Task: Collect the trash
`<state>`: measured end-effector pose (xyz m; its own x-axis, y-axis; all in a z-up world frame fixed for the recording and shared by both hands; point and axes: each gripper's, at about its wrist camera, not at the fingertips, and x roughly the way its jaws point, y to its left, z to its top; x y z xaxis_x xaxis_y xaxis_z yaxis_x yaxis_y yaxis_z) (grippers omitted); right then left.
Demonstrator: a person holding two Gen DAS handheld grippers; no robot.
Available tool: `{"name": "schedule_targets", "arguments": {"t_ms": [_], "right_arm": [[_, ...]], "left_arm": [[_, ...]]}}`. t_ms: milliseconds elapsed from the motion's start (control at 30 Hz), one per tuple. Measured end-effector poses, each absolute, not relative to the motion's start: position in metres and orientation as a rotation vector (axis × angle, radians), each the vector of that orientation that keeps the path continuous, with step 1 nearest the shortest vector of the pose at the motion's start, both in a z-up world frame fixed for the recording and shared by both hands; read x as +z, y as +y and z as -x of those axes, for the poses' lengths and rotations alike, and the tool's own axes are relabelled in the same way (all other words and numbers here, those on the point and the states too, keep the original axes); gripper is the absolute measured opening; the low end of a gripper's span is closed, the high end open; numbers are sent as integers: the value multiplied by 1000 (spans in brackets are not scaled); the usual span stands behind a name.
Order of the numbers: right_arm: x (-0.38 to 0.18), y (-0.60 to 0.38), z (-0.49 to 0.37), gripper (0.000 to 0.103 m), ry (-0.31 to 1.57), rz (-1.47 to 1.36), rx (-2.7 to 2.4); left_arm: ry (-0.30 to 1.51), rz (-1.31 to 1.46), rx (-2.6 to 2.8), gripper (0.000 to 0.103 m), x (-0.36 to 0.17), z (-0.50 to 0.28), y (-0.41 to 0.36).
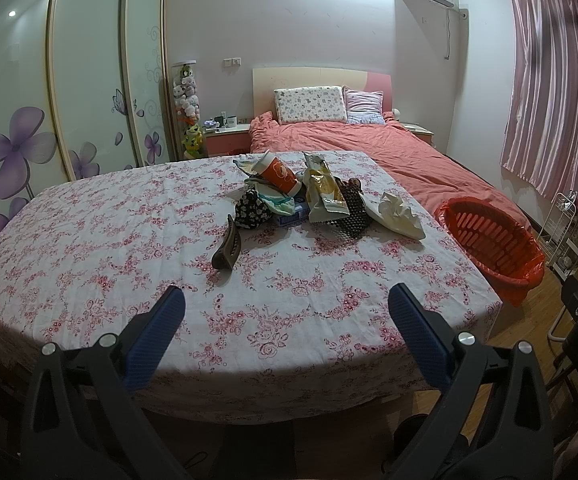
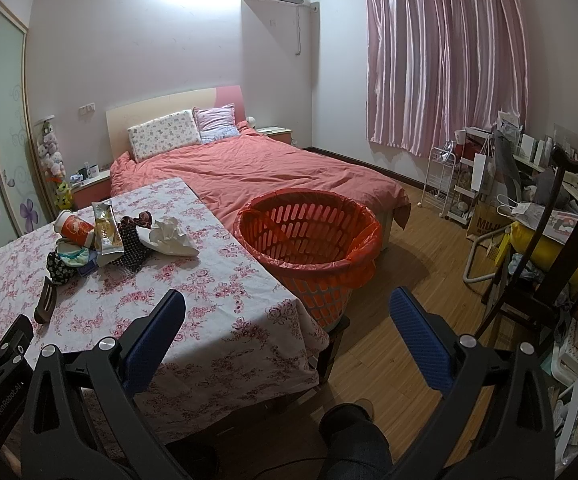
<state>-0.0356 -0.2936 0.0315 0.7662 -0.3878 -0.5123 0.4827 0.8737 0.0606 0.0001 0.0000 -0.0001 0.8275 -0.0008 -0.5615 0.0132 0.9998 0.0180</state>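
A heap of trash lies at the far middle of the floral-cloth table (image 1: 129, 240): an orange paper cup (image 1: 275, 176) on its side, a yellow snack wrapper (image 1: 325, 194), a crumpled white tissue (image 1: 399, 214), a dotted dark bag (image 1: 355, 212) and a black floral pouch (image 1: 251, 210). A brown hair claw (image 1: 227, 250) lies nearer. An orange basket (image 2: 309, 240) with a red liner stands off the table's right edge. My left gripper (image 1: 287, 306) hangs open over the near table edge. My right gripper (image 2: 287, 308) is open over the table's near right corner, holding nothing.
A bed (image 2: 269, 172) with a salmon cover lies behind the table. A dark wooden chair (image 2: 561, 248) and cluttered shelves (image 2: 469, 176) crowd the right side. Wooden floor (image 2: 409, 264) shows between basket and chair. A person's dark-clad foot (image 2: 353, 436) is below.
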Motion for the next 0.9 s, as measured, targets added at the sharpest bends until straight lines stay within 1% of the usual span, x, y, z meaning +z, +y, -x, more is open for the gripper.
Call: {"name": "schedule_targets", "arguments": {"t_ms": [900], "right_arm": [[30,-293,37,101,515,-196,-475]], "left_arm": [[597,-21,-7,99,1,0,0]]}}
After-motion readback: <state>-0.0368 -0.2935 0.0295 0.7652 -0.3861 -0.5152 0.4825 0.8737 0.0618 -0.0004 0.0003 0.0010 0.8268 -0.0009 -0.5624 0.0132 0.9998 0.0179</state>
